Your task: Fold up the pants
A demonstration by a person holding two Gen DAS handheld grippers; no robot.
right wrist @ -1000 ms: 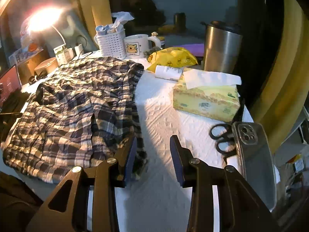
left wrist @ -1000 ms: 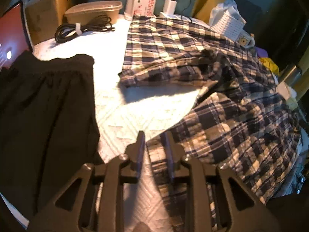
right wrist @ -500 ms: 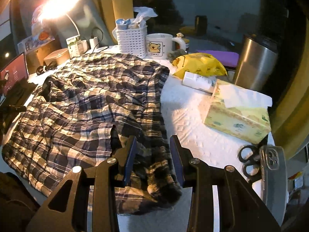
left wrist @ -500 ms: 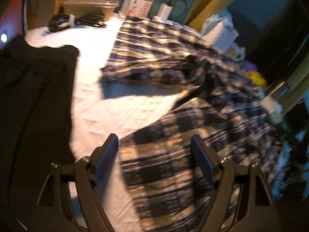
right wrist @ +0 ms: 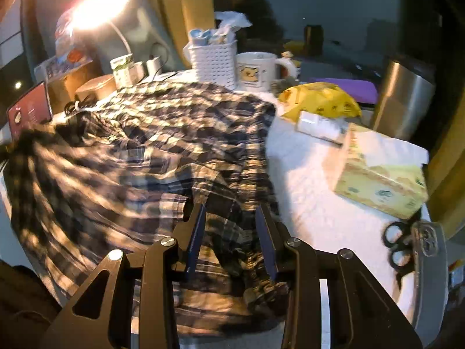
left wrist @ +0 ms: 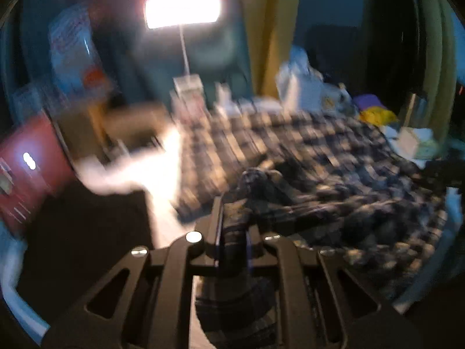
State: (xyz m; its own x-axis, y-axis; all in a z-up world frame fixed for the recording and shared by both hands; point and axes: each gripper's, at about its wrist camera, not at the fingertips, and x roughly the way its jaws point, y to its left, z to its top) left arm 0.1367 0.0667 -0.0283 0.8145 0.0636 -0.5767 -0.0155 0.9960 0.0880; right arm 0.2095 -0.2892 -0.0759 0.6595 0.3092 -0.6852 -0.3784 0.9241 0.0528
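Observation:
The plaid pants point(right wrist: 162, 145) lie spread on the white table cover point(right wrist: 305, 180), also in the blurred left wrist view point(left wrist: 305, 160). My left gripper point(left wrist: 232, 224) is shut on a bunched edge of the plaid pants and holds it lifted above the table. My right gripper point(right wrist: 231, 226) stands with its jaws apart around the pants' near right edge; fabric lies between the fingers, and they do not pinch it.
A black garment point(left wrist: 81, 232) lies left of the pants. A tissue box point(right wrist: 380, 180), scissors point(right wrist: 398, 241), a phone point(right wrist: 427, 267), a steel tumbler point(right wrist: 404, 99), a yellow bag point(right wrist: 322, 101), a mug point(right wrist: 255, 69) and a white basket point(right wrist: 213, 61) crowd the right and back. A lamp point(right wrist: 96, 5) shines at the back left.
My left gripper, open half a second ago, has shut on the pants' edge and lifted it, tilting the view up. My right gripper has moved over the pants' right edge.

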